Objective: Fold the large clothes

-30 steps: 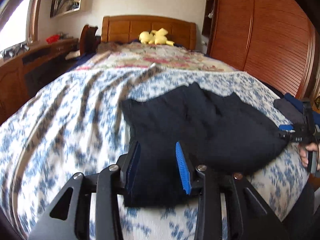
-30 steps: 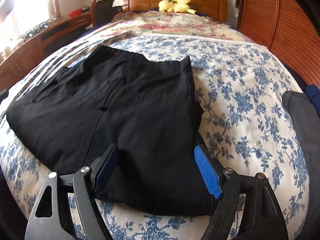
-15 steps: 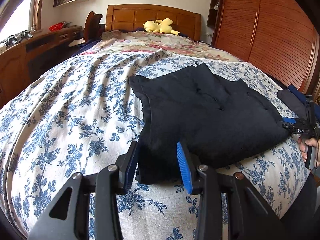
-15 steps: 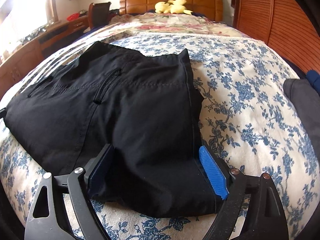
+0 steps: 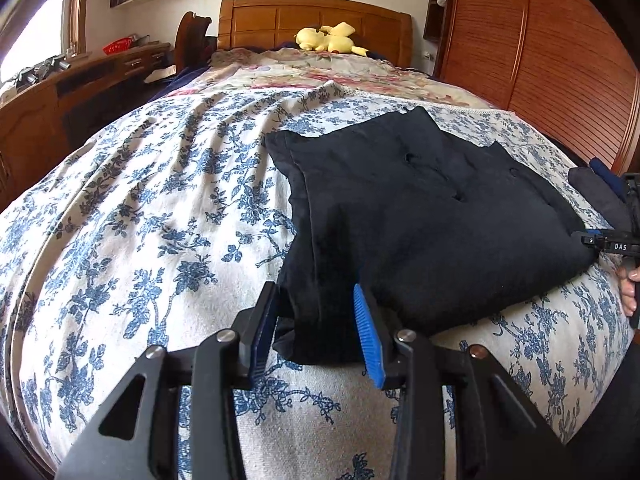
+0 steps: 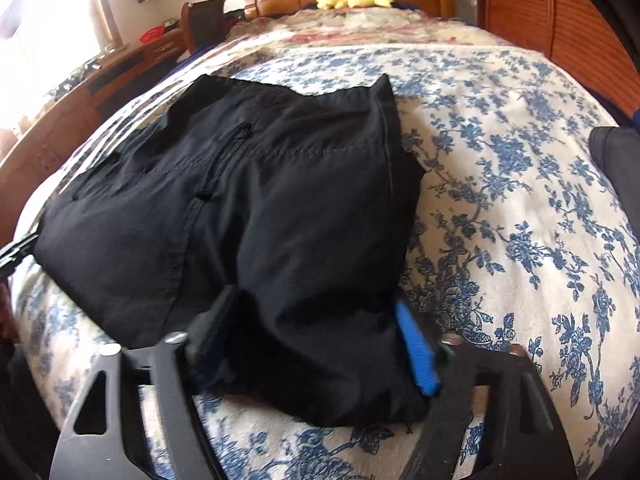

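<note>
Folded black trousers (image 5: 432, 216) lie on the blue-flowered bedspread (image 5: 152, 240); they also fill the right wrist view (image 6: 248, 216). My left gripper (image 5: 316, 328) straddles the near left corner of the fold, jaws open, blue pads either side of the cloth. My right gripper (image 6: 316, 340) straddles the near right corner, its jaws apart with bunched cloth between them. The right gripper also shows at the right edge of the left wrist view (image 5: 612, 244), at the trousers' edge.
Wooden headboard (image 5: 316, 24) with a yellow plush toy (image 5: 328, 38) at the far end. Wooden wardrobe doors (image 5: 552, 60) on the right, a desk (image 5: 52, 96) on the left. Dark clothes (image 6: 616, 160) lie at the bed's right side.
Both grippers have pulled back toward the near edge of the bed, so the trousers sit farther out between the fingers. The right jaws have narrowed around the cloth.
</note>
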`<state>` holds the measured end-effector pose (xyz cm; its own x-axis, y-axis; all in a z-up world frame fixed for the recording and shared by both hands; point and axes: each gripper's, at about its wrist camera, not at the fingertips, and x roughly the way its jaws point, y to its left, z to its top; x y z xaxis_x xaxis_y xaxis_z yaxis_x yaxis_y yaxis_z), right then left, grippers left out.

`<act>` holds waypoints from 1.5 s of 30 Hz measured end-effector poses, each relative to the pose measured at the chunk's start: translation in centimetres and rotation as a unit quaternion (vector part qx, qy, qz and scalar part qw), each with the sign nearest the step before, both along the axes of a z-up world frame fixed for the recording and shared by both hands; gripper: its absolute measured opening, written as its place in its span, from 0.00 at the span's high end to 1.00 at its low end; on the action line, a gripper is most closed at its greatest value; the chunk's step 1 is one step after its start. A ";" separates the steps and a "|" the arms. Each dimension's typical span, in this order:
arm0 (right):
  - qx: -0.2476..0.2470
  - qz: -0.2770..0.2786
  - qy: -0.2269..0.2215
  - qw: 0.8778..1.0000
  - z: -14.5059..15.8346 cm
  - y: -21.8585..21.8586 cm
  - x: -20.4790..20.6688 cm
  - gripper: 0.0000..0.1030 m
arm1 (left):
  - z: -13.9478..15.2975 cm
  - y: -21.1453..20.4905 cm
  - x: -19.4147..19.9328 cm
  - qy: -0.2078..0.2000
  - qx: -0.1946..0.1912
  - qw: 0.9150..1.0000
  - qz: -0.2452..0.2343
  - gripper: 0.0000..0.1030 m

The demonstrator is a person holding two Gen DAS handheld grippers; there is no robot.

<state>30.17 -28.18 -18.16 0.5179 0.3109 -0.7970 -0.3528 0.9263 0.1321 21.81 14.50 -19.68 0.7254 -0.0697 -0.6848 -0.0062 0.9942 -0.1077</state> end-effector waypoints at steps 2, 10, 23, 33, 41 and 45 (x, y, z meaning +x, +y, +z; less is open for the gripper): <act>-0.009 0.014 -0.007 1.000 0.6 0.2 -0.4 0.62 | 0.3 -0.3 0.0 -0.001 0.003 1.000 -0.003 0.83; -0.036 0.040 -0.064 0.997 4.5 0.3 -4.2 0.97 | 3.0 -2.3 -3.0 -0.008 -0.016 0.999 -0.036 0.94; -0.023 0.025 -0.078 0.996 6.6 -5.8 -11.3 0.95 | 4.1 -6.7 -9.6 -0.011 -0.002 0.998 -0.064 0.93; -0.032 -0.021 -0.131 0.991 7.9 -5.5 -10.7 0.47 | 3.7 -6.8 -9.6 -0.005 0.012 0.998 -0.059 0.89; -0.007 0.056 -0.135 0.989 8.3 0.8 -10.8 0.47 | 5.0 -6.7 -10.7 -0.019 0.016 0.999 -0.043 0.87; 0.011 0.103 -0.118 0.988 6.6 6.0 -10.1 0.47 | 6.5 -6.6 -11.3 -0.039 0.020 0.998 -0.041 0.78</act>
